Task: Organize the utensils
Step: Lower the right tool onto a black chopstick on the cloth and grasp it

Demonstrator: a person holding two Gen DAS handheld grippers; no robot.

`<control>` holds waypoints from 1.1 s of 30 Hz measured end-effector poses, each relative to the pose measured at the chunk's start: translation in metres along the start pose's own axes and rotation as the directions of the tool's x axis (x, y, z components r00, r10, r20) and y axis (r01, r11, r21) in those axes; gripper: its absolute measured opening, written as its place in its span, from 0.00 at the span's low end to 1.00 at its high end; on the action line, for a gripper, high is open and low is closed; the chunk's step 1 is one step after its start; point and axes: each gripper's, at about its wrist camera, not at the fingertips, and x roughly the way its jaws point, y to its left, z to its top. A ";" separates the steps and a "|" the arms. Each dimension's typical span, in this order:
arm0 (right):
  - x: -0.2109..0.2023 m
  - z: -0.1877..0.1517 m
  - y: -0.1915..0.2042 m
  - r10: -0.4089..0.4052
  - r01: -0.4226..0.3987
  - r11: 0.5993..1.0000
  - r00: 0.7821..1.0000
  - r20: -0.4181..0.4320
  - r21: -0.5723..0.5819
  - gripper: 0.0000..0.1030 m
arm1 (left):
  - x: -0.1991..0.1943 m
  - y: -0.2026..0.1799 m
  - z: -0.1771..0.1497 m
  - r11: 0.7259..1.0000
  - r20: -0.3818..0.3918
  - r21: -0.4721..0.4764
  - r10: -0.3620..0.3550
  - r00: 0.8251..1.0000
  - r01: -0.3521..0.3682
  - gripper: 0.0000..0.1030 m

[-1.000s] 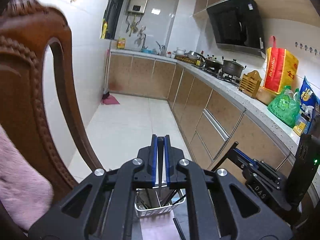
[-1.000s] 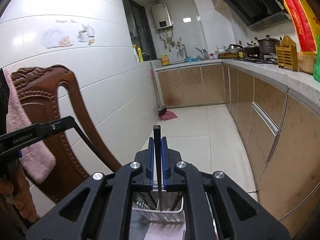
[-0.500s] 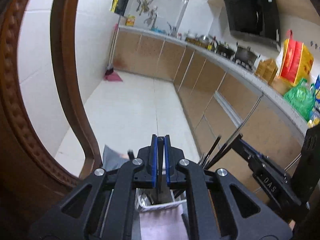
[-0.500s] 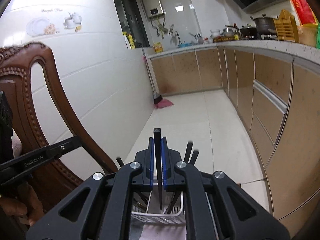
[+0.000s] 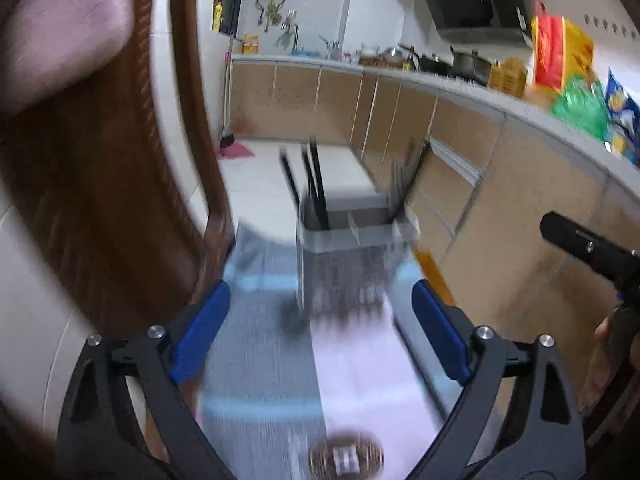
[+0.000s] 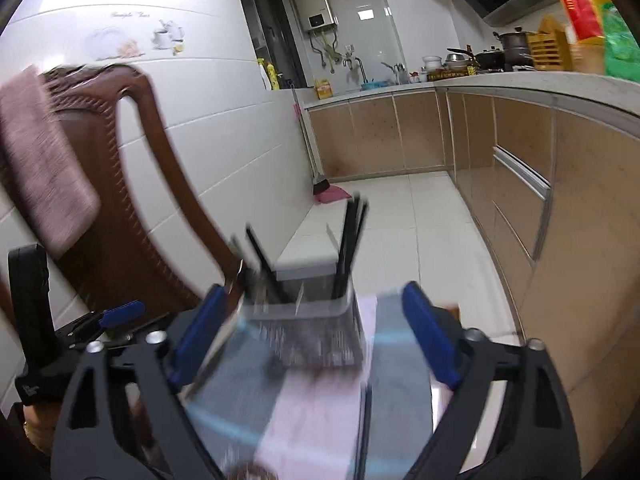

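Left gripper (image 5: 320, 332) and right gripper (image 6: 316, 340): jaws have just been opening, now wide apart, nothing between them. Ahead of both stands the basket (image 5: 352, 240) holding dark chopsticks (image 6: 348, 248). Approach squarely over the basket; the chair (image 6: 132, 184) crowds its left, open floor lies beyond.

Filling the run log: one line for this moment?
left gripper: open, empty | right gripper: open, empty | chopsticks: in holder
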 end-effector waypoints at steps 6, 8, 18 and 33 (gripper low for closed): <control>-0.048 -0.095 0.013 -0.017 0.020 0.999 0.995 -0.099 0.028 0.86 | -0.029 -0.017 -0.108 0.993 -0.177 -0.116 -0.041 0.983 0.021 0.89; -0.062 -0.120 0.021 -0.024 0.026 1.000 0.994 -0.104 0.017 0.86 | -0.037 -0.022 -0.127 0.995 -0.190 -0.101 -0.032 0.981 0.013 0.89; -0.086 -0.180 0.023 -0.073 0.076 0.997 0.985 -0.158 0.010 0.86 | -0.059 -0.034 -0.148 0.998 -0.199 -0.061 0.009 0.980 -0.021 0.89; 0.036 -0.153 0.001 -0.094 0.087 0.996 0.929 -0.358 -0.036 0.58 | -0.042 -0.010 -0.149 0.995 -0.241 -0.091 0.021 0.970 -0.044 0.89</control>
